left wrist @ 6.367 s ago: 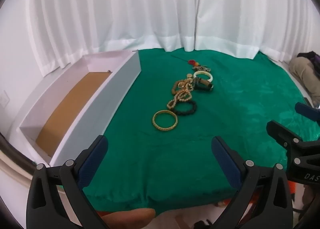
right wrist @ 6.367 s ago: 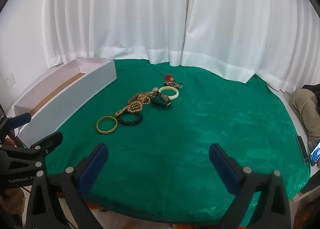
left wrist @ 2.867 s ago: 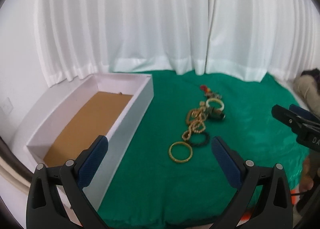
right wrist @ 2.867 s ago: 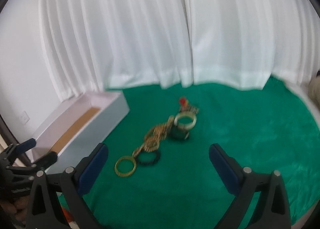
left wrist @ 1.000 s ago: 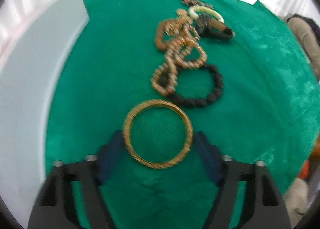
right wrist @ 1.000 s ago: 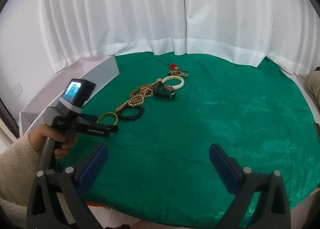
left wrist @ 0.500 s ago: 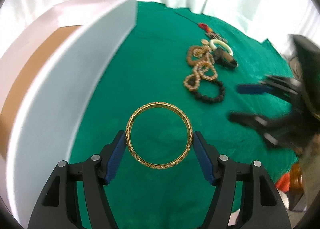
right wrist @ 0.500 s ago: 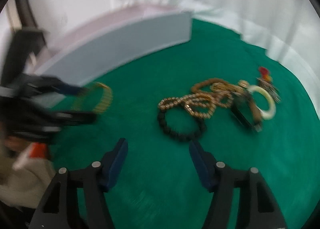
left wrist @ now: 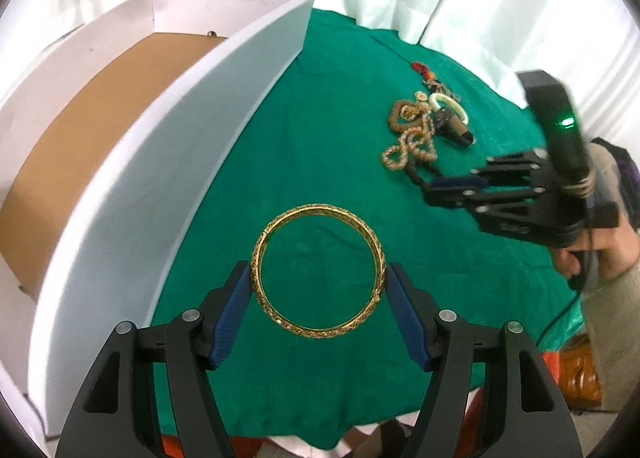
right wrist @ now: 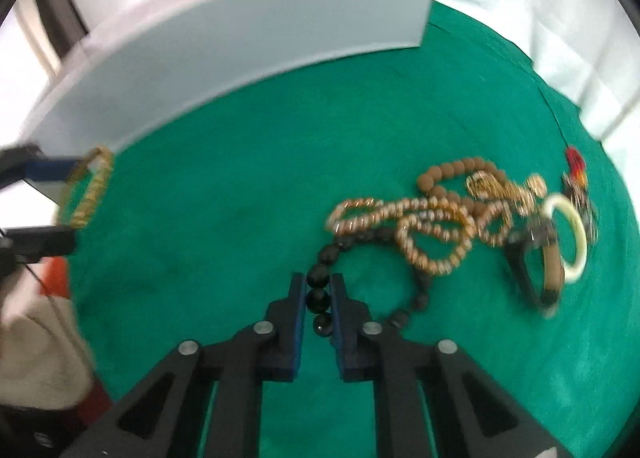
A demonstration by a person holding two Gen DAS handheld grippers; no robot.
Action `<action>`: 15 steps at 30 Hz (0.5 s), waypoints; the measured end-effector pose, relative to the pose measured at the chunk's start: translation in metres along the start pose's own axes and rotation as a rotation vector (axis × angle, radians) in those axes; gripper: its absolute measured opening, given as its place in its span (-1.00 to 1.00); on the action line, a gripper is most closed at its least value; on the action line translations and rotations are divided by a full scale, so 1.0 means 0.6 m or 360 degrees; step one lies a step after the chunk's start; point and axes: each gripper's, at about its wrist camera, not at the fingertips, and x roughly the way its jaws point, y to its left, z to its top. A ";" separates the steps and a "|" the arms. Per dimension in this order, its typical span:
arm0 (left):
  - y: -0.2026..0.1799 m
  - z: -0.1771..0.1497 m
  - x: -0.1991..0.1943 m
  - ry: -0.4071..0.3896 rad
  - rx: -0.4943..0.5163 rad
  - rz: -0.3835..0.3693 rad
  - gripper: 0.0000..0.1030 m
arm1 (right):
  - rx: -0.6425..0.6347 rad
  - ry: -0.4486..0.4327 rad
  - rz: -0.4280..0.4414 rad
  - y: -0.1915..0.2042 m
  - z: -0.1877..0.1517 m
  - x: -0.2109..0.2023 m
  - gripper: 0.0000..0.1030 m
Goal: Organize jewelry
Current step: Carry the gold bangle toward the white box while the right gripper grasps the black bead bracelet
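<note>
My left gripper is shut on a gold bangle and holds it flat above the green cloth, beside the white box. From the right wrist view the gold bangle hangs at the far left in the left gripper. My right gripper points down at the cloth, shut on a black bead bracelet with its pads pressing one bead. The rest of the bracelet trails on the cloth. The right gripper is also visible at the right of the left wrist view.
A tangle of jewelry lies past the bracelet: a gold bead chain, brown beads, a white bangle, a brown strap and a red charm. The white box's brown floor is bare. White curtains hang behind.
My right gripper dropped to the cloth and closed on the black bead bracelet. My left gripper lifted the gold bangle and carried it toward the box.
</note>
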 end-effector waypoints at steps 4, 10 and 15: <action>-0.007 0.003 -0.042 -0.0046 0.0008 -0.0021 0.34 | 0.0325 -0.0155 0.0246 -0.022 -0.038 -0.088 -0.76; 0.007 0.021 -0.133 -0.0165 0.0016 -0.0041 0.34 | 0.0487 -0.0342 0.0492 -0.007 -0.021 -0.177 -0.76; 0.080 0.062 -0.210 -0.0305 -0.0039 0.0116 0.34 | 0.0407 -0.0490 0.0602 0.044 0.066 -0.223 -0.76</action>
